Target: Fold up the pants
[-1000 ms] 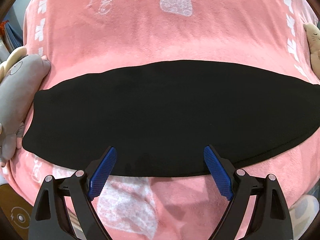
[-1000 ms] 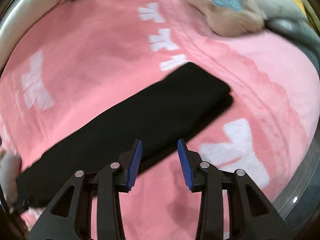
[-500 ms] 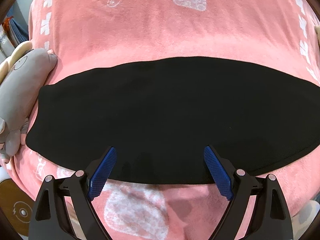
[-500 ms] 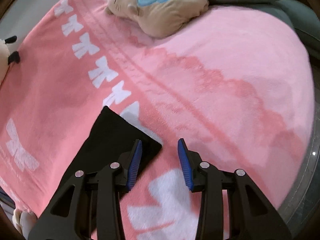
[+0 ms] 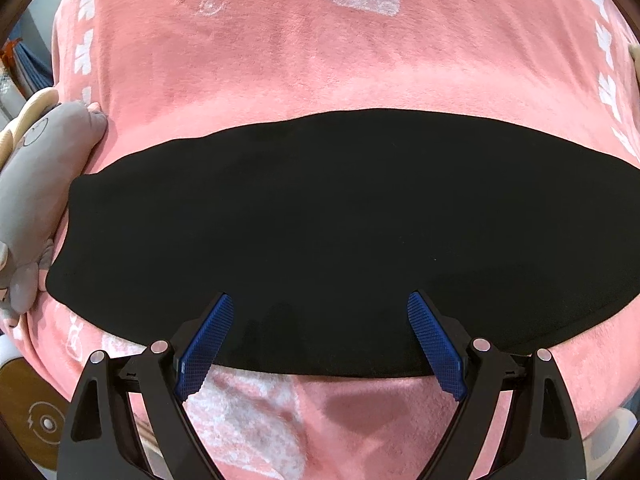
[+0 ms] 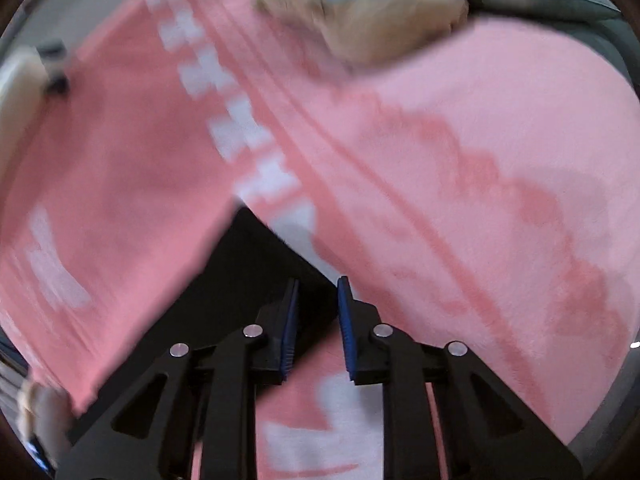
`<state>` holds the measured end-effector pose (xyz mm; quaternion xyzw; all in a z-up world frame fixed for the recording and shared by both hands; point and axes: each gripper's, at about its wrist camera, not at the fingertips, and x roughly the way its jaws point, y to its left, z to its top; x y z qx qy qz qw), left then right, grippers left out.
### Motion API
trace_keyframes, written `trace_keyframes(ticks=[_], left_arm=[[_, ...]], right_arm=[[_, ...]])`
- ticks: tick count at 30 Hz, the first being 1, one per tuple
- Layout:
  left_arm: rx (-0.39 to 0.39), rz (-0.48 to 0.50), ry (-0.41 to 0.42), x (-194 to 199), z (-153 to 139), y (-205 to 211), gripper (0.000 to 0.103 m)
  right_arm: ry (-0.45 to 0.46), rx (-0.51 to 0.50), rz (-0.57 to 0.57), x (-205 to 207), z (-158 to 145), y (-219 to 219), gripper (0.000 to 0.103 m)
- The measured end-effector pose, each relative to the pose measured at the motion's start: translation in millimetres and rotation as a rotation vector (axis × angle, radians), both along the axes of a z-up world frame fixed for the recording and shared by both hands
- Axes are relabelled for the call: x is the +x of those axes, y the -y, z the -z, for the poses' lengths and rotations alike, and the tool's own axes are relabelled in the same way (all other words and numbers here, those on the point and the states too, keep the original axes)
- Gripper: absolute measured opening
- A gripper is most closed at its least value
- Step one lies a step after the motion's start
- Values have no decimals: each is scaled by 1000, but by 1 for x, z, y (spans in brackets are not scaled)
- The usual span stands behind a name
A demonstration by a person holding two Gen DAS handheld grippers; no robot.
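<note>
Lying flat across a pink plush blanket with white bow prints point(image 5: 280, 64): 1 pair of black soft-fabric pants point(image 5: 328, 216), folded lengthwise into a long band running left to right in the left wrist view.

Left gripper point(image 5: 320, 336): black frame, 2 blue textured pads point(image 5: 206, 344), jaws spread wide, holding nothing. It hovers over the near long edge of the band, about midway along it.

Right gripper point(image 6: 316, 320): black frame, 2 blue pads point(image 6: 289, 328), jaws drawn narrow with a slim gap between them. A corner of the pants point(image 6: 248, 280) sits at the pad tips; the right wrist view is motion-blurred, so whether cloth is pinched cannot be told.

Grey plush toy with a stitched face point(image 5: 36, 192): at the left end of the band, touching it.

Beige plush toy with a blue patch point(image 6: 360, 8): at the far side of the blanket point(image 6: 480, 160), well apart from the pants.
</note>
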<state>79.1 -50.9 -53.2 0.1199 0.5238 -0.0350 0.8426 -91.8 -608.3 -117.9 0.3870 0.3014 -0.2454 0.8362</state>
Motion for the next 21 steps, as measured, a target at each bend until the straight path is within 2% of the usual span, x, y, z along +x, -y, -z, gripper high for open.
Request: trace_keyframes(ticks=[3,5,6,10,12,13,14,15,16,17,18,21], left_arm=[[-46,-11,-12,0,-4,-6,87],[-108,-35,-18,0,-9,-18,87],[-137,-54,-21,0,-11,-24,87],[-257,-158,-45,9,-16,-60,87],[-295,-215,-59,13,-18,-79,87],[-308,-241,-61,14,-19,-89,87],[-315,-263,-54,15,-22,-98,87],[-314,-277,-46,14,-23,-104,87],[-306,-291,-34,13,-25,-111,87],[-296,-301,-24,13,-27,-116,87],[-286,-311,-12,12,-28,-123,87],[-281,-327,-2,13,-29,-135,87]], right_arm=[[81,53,19,-12,-3,-2,44],[127,23,44,-22,-14,-9,81],[138,9,46,-23,-17,-11,85],[101,29,24,-10,-11,-9,84],[82,47,14,-2,-5,-9,80],[75,45,14,4,-3,-9,71],[75,39,13,5,-3,-11,56],[57,31,22,8,-2,-12,49],[32,17,39,10,-3,-13,27],[62,43,37,10,-7,-16,22],[100,54,41,9,-13,-20,22],[163,-18,-22,17,-52,-51,21]])
